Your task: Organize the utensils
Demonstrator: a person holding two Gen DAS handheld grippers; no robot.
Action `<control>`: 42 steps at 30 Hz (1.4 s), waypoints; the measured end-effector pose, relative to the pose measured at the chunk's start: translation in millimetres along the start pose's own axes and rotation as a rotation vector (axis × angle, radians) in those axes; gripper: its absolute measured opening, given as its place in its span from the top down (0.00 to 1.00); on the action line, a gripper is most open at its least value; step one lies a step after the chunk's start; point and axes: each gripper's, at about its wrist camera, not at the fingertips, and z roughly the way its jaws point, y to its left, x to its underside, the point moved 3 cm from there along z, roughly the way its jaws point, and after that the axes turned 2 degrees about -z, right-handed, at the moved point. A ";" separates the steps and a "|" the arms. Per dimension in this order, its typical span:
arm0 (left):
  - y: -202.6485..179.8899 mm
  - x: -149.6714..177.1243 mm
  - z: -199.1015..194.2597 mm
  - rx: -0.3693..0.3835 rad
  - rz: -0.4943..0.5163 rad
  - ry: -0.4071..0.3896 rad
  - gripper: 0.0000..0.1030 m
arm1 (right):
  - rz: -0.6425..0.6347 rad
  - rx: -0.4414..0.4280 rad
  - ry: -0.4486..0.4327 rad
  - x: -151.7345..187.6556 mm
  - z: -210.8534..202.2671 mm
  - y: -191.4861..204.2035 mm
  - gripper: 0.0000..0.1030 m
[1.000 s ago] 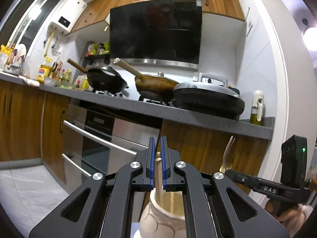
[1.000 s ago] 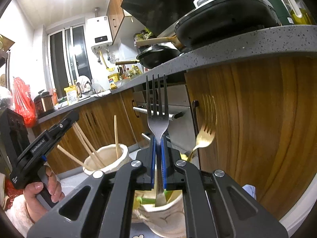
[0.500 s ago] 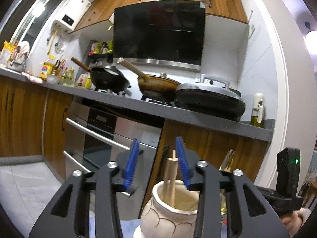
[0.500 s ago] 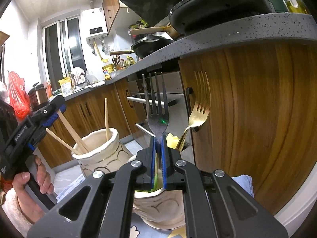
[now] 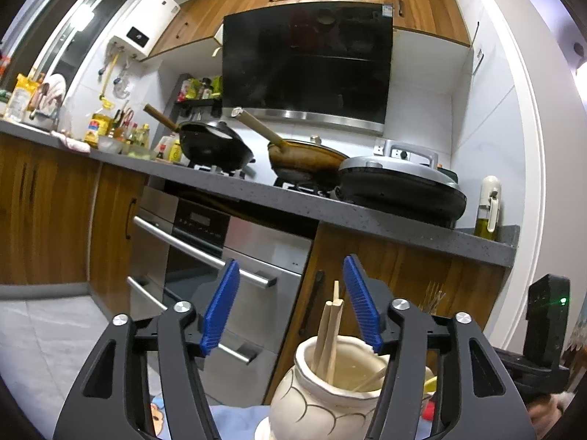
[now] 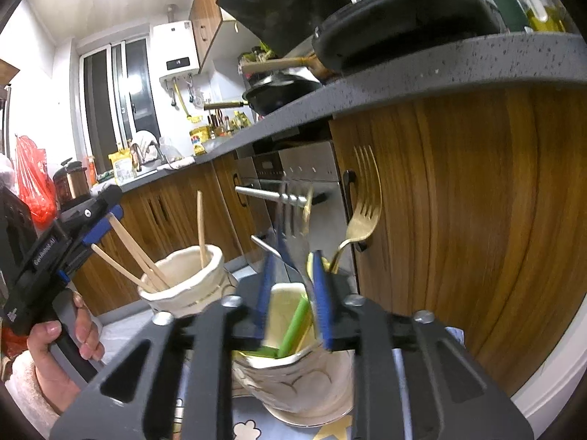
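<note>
Wooden cabinet fronts (image 5: 400, 267) and a grey stone counter (image 5: 234, 189) fill the background of both views, with two pans and a covered pot on the hob and a steel oven (image 5: 205, 256) beneath. Open floor lies at the lower left of the left-wrist view; to the right, the counter's end and a white wall close things in.

At the bottom centre of that view stands a cream jar (image 5: 330, 399) holding wooden chopsticks (image 5: 330, 333) that lean together against its left rim. The left gripper (image 5: 291, 306) hovers over it with its blue pads spread wide — they hold nothing, and the chopstick tips rise between them without touching.

In the right-wrist view a second cream jar (image 6: 304, 381) sits just below the right gripper (image 6: 291, 293), carrying a green stick and a gold fork (image 6: 361, 216) that leans to the right. The blue pads stand narrowly apart, and a silver fork (image 6: 291, 227) — blurred — stands between them, tines up; whether the pads touch it cannot be told. Left of centre is the chopstick jar (image 6: 183, 278), with the other gripper above it.
</note>
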 end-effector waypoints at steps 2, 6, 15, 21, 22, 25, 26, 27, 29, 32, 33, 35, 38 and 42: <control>0.6 -0.5 -3.3 -0.029 0.001 -0.002 0.31 | -0.010 0.010 -0.019 -1.3 -7.2 2.5 0.66; 1.5 -0.1 -13.0 -0.094 0.026 0.003 0.20 | -0.030 0.049 -0.062 -0.1 -28.3 6.6 0.45; 6.8 11.7 -46.2 -0.181 0.058 0.071 0.05 | -0.013 0.059 -0.049 18.6 -60.2 14.0 0.05; 17.6 30.1 -67.8 -0.206 0.044 0.156 0.05 | 0.003 0.077 -0.001 38.2 -73.0 19.5 0.05; 19.5 33.0 -71.7 -0.212 0.045 0.170 0.05 | 0.008 0.083 0.010 40.9 -73.5 20.6 0.05; 23.5 40.8 -82.9 -0.228 0.049 0.190 0.05 | 0.030 0.091 0.048 50.4 -74.3 25.0 0.05; 24.6 42.6 -85.8 -0.233 0.049 0.196 0.05 | 0.037 0.090 0.059 53.3 -74.4 26.7 0.05; 26.3 44.8 -88.9 -0.241 0.047 0.204 0.05 | 0.044 0.089 0.073 57.0 -74.2 29.8 0.05; 28.4 47.6 -91.4 -0.257 0.042 0.227 0.05 | 0.046 0.090 0.093 62.8 -73.4 34.3 0.05; 30.5 53.2 -95.0 -0.271 0.028 0.263 0.05 | 0.020 0.096 0.143 73.9 -66.6 46.9 0.05; 30.3 55.0 -95.9 -0.271 0.026 0.270 0.05 | 0.005 0.100 0.160 77.9 -63.3 52.3 0.05; 29.6 63.6 -98.8 -0.273 0.040 0.306 0.05 | -0.024 0.106 0.198 86.2 -57.0 60.8 0.05; 27.3 72.6 -99.7 -0.278 0.085 0.354 0.05 | -0.042 0.112 0.237 94.9 -48.8 67.4 0.05; 23.6 78.1 -98.0 -0.282 0.130 0.389 0.05 | -0.051 0.113 0.281 103.4 -39.0 74.7 0.05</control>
